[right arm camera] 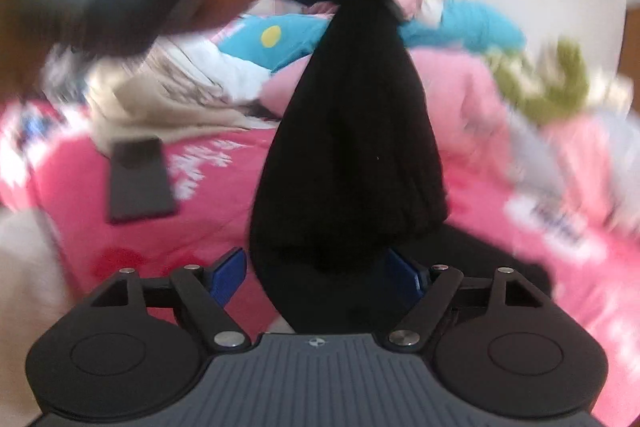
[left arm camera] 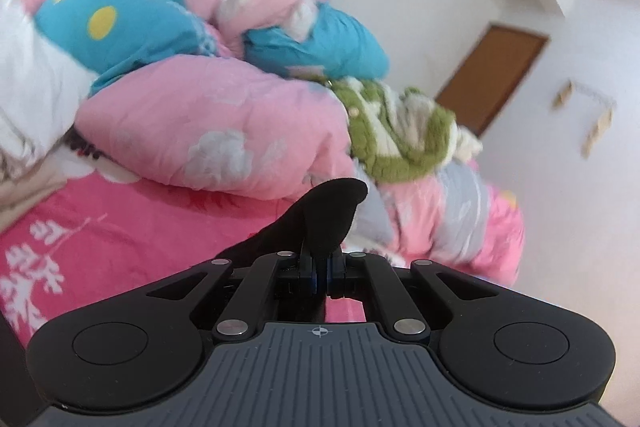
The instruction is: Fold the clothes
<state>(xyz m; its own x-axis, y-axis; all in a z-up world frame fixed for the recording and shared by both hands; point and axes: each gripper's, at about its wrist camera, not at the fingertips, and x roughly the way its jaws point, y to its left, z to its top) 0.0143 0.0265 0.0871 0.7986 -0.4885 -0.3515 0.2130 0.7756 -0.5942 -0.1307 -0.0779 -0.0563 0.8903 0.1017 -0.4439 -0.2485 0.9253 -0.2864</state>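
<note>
My left gripper [left arm camera: 320,259] is pinched tight on a bunch of the black garment [right arm camera: 352,147], which hangs bunched in a long drop above the pink bedsheet [right arm camera: 224,211]. My right gripper [right arm camera: 316,275] is spread wide just under the hem, holding nothing. I judge this is the shake-out: next, my right needs a free corner, then both spread the cloth flat beside the phone [right arm camera: 138,179].

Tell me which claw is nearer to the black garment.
Left. The left claw is shut on the black garment, holding it up. The right claw is open, its fingers either side of the hanging cloth, not gripping.
</note>
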